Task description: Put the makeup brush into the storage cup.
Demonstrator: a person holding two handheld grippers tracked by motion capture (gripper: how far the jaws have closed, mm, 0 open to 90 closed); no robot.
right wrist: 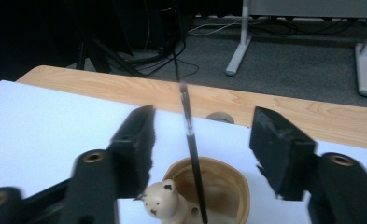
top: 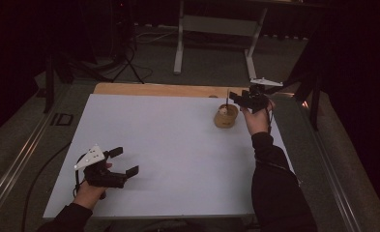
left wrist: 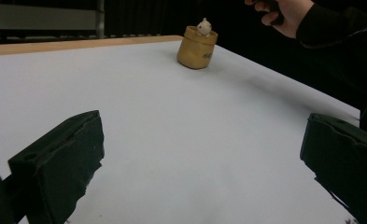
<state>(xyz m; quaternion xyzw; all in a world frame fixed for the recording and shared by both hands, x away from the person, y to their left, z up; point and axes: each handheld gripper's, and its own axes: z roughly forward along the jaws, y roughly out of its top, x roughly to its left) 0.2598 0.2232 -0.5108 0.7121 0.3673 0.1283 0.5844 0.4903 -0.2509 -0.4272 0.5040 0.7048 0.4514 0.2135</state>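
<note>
High view, left gripper [top: 127, 161] lower left, jaws wide, right gripper [top: 236, 98] upper right, jaws apart over brush [right wrist: 191, 144] in tan cup [top: 226, 116]

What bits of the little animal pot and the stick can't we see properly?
- Stick: its lower end is hidden inside the pot, right gripper view.
- Little animal: cut off by the bottom edge there; tiny in the high view.
- Marking on the pot's side, left gripper view: too small to read.
</note>
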